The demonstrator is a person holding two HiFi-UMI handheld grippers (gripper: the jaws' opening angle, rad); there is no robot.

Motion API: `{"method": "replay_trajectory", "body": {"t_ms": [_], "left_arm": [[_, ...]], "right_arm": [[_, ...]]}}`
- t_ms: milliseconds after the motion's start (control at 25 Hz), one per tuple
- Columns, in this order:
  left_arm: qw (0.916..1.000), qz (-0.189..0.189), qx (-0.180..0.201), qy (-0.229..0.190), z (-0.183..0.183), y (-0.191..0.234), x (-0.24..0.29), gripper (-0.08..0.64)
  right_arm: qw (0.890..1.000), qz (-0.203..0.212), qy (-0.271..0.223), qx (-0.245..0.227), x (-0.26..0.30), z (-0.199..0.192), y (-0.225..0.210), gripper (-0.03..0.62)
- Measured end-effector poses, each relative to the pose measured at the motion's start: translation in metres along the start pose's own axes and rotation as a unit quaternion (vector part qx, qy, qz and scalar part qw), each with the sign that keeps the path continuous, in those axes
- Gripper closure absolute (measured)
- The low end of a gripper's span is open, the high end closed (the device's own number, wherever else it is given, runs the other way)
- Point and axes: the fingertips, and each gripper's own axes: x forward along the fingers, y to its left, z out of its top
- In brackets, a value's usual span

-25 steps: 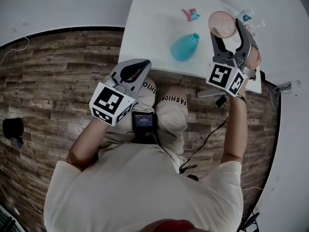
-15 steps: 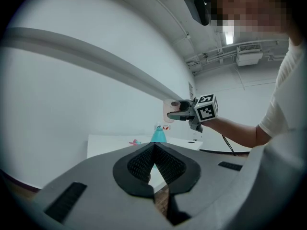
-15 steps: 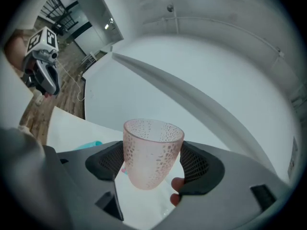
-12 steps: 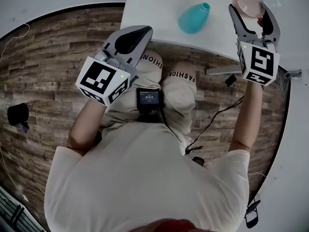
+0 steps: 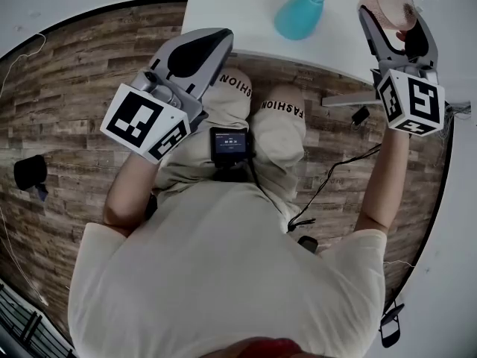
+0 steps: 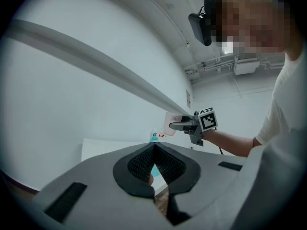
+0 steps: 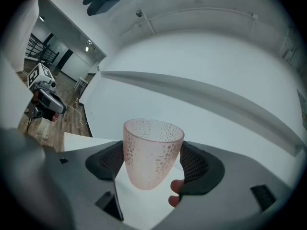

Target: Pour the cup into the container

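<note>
1. Fingers (image 7: 194,163) of right gripper (image 7: 152,159) clamp the pink dimpled cup (image 7: 153,143) on both sides.
2. Cup upright, held clear of the white table (image 5: 238,21), above its right end.
3. Left gripper (image 6: 154,146): fingers pressed together, nothing between; held off the table, over the person's knee (image 5: 237,95).
4. Teal container (image 5: 299,16) sits on the table, left of the cup, apart from it.
</note>
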Motion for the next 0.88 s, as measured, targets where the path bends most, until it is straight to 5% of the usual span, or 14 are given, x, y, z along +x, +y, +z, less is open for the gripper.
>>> {"method": "replay_trajectory", "body": {"t_ms": [880], "left_arm": [[0.9997, -0.015, -0.019, 0.005, -0.002, -0.003, 0.006, 0.549]], "right_arm": [[0.996, 0.006, 0.008, 0.093, -0.013, -0.036, -0.02, 0.222]]}}
